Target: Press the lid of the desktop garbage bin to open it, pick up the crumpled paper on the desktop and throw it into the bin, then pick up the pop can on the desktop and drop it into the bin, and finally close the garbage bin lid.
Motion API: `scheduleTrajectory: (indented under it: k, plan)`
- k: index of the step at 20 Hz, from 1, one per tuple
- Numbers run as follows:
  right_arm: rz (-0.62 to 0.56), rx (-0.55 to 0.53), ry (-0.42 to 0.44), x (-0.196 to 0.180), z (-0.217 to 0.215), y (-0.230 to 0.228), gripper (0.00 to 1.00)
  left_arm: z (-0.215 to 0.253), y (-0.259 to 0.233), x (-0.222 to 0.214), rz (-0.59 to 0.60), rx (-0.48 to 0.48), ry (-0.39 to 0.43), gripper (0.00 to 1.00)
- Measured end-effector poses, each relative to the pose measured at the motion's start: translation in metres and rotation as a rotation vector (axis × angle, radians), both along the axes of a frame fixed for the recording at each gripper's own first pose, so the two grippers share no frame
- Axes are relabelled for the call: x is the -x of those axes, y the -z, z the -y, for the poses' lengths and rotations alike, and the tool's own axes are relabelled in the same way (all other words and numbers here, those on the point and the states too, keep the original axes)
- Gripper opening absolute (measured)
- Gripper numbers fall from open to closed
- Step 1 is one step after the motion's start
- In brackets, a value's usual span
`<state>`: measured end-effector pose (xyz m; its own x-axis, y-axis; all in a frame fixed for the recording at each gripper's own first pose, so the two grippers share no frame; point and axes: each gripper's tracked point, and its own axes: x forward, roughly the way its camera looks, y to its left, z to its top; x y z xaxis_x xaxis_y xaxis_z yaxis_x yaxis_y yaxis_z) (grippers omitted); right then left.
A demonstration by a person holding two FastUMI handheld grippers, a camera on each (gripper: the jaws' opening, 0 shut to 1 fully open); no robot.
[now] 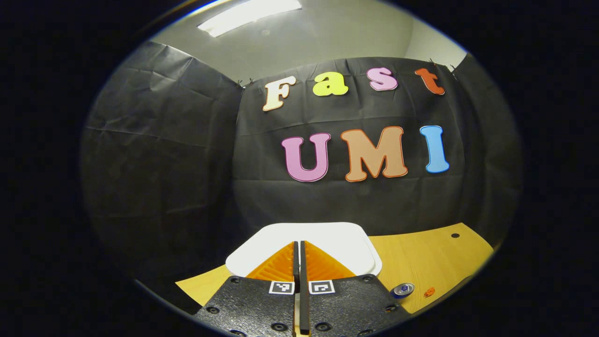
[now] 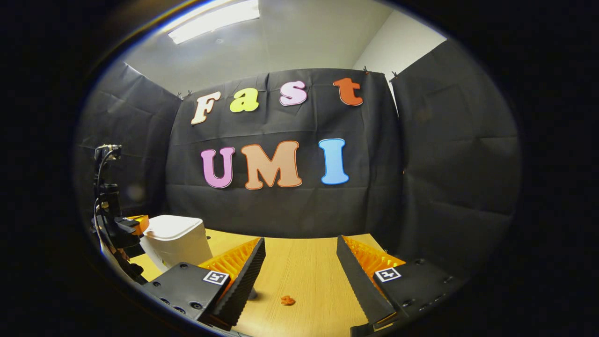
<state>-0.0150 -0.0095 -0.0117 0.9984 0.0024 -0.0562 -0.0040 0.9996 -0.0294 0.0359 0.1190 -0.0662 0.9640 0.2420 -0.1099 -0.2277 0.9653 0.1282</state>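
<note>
- In the left gripper view, our left gripper (image 1: 299,262) has its fingers closed flat against each other with nothing between them, tips resting over the flat white lid (image 1: 327,238) of the white plastic desktop garbage bin (image 1: 243,264).
- We judge this to be the first step: pressing the lid to pop it open. The lid lies flat and shut, and we cannot tell whether the tips touch it or hover just above.
- In the right gripper view, the same bin (image 2: 177,243) stands at the left on the light wooden desktop (image 2: 304,271), with the left gripper (image 2: 135,225) at its top near edge.
- Our right gripper (image 2: 299,276) waits with its fingers spread wide and empty, above bare wood.
- The small orange crumpled paper (image 2: 288,300) lies on the desktop ahead of the right gripper, between its two fingers and well apart from the bin; it also appears in the left gripper view (image 1: 429,292).
- The blue-and-silver pop can (image 1: 402,290) stands just right of the bin, near the paper.
- Next, we think, the left gripper needs a firm downward push on the lid, then a lift clear so it can swing up. After that the right gripper should drop onto the paper.
</note>
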Motion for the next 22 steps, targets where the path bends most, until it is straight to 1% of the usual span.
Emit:
scheduleTrajectory:
  k: [3, 4, 5, 8, 10, 11, 14, 15, 18, 19, 21, 22]
  plan:
    - [-0.009, 0.003, 0.007, -0.001, 0.001, 0.003, 0.97, -0.006, 0.019, 0.003, -0.049, 0.009, -0.027, 0.0]
    - [-0.013, 0.002, 0.01, -0.001, 0.002, 0.004, 0.97, -0.005, 0.013, -0.001, -0.014, -0.004, -0.022, 0.0]
    - [-0.018, 0.0, 0.012, -0.002, 0.002, 0.005, 0.96, -0.004, 0.015, 0.0, -0.025, -0.002, -0.022, 0.0]
    - [-0.042, -0.017, 0.002, -0.004, -0.003, 0.013, 0.97, -0.005, 0.015, -0.002, 0.029, -0.026, -0.044, 0.0]
    - [-0.058, -0.021, -0.009, -0.006, -0.007, 0.019, 0.97, -0.006, 0.017, -0.004, 0.026, -0.048, -0.056, 0.0]
    - [-0.062, -0.018, -0.014, -0.007, -0.008, 0.019, 0.97, -0.004, 0.018, -0.004, 0.029, -0.038, -0.052, 0.0]
    - [-0.066, -0.009, -0.026, -0.009, -0.012, 0.021, 0.97, -0.001, 0.017, -0.004, 0.05, 0.037, -0.033, 0.01]
    - [-0.07, -0.011, -0.034, -0.01, -0.014, 0.023, 0.97, 0.001, 0.021, -0.004, 0.03, 0.043, -0.022, 0.0]
    - [-0.085, -0.019, -0.061, -0.013, -0.021, 0.031, 0.97, 0.0, 0.014, -0.003, 0.042, 0.04, 0.008, 0.0]
    - [-0.091, -0.013, -0.062, -0.015, -0.019, 0.033, 0.97, -0.002, 0.008, -0.005, 0.056, 0.031, 0.009, 0.0]
    - [-0.107, 0.008, -0.058, -0.019, -0.014, 0.044, 0.97, -0.006, 0.004, -0.005, 0.051, 0.074, -0.015, 0.0]
    - [-0.119, 0.018, -0.058, -0.019, -0.013, 0.051, 0.97, -0.005, -0.004, -0.006, 0.067, 0.09, -0.016, 0.0]
